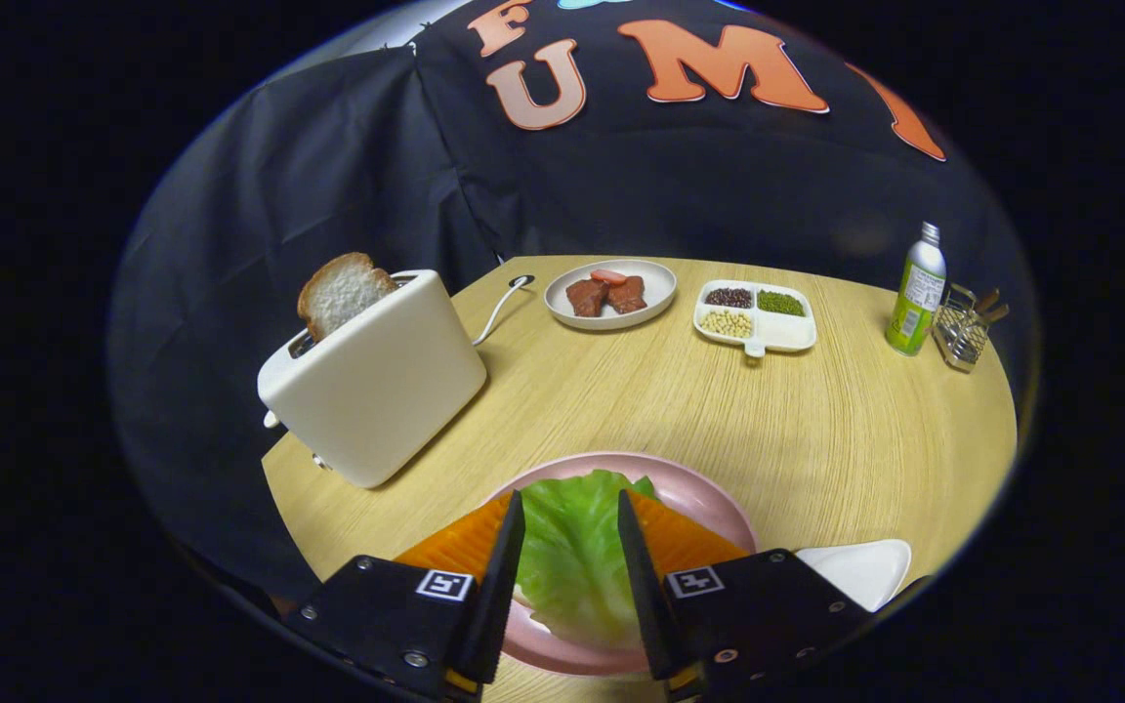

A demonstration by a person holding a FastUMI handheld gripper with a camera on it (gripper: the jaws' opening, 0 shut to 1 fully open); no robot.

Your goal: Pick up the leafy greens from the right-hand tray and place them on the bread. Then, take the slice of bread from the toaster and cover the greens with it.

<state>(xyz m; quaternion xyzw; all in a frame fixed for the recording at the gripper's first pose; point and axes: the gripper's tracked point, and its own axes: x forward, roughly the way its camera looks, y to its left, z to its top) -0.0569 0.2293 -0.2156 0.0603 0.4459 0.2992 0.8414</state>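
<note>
**user_a:** Tongs (570, 566) are spread wide here, one finger on each side of the leafy greens (572, 557), and neither looks like it's pressing in. So nothing's gripped. The leaf just lies flat on the pink plate (709, 503).

**user_b:** Yeah, looks to me like the greens are already parked where they belong. There's something orange (460, 547) sticking out under the leaf on both sides. Can't tell if that's the bread or some filling on top of it; no bread visible on that plate.

**user_a:** Same. Makes sense for the fingers to stand apart though: lift away like that and the leaf shouldn't get dragged off.

**user_b:** Second half is the slice of bread (340, 291). It's poking up out of the toaster (377, 376), tilted, well beyond the fingers on the left side of the counter (816, 439). Popped up like that, the top edge is there to pinch.

**user_a:** White tray (860, 566) just beside the plate on the right is probably where the greens came from. Plate of meat (611, 293), divided dish of beans (756, 316), bottle (916, 289) and wire basket (963, 332) at the far edge are all out of the way.
</note>
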